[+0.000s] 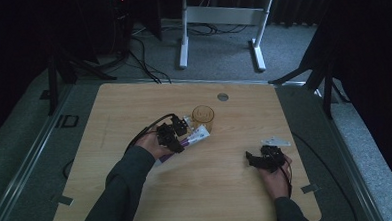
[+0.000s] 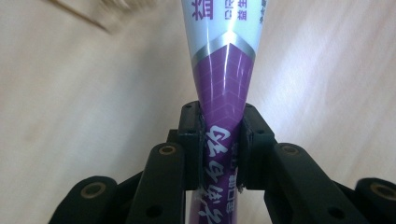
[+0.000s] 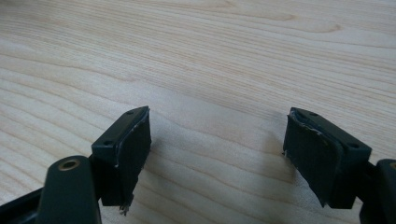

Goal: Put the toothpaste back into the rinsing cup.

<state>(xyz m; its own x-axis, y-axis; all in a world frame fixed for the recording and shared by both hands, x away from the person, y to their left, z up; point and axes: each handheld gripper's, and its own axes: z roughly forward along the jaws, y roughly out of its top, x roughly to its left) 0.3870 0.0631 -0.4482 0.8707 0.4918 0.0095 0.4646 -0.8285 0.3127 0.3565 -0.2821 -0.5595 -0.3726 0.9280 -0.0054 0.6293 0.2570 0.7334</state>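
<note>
A purple and white toothpaste tube [image 2: 223, 79] runs away from the camera in the left gripper view, with white characters printed on it. My left gripper [image 2: 219, 140] is shut on the tube's purple flat end, which is pinched between the two pads. In the high view the left gripper [image 1: 171, 136] sits near the table's middle, and the tube [image 1: 197, 136] points right toward an amber cup [image 1: 203, 117]. My right gripper [image 1: 258, 159] rests low at the right of the table. In its own view the right gripper [image 3: 217, 140] stands open over bare wood.
The amber cup stands upright just behind the tube's white end. A round grey grommet [image 1: 223, 97] sits in the wooden table [image 1: 133, 103] near its far edge. Beyond the table stand white desk legs [image 1: 183, 41] and floor cables.
</note>
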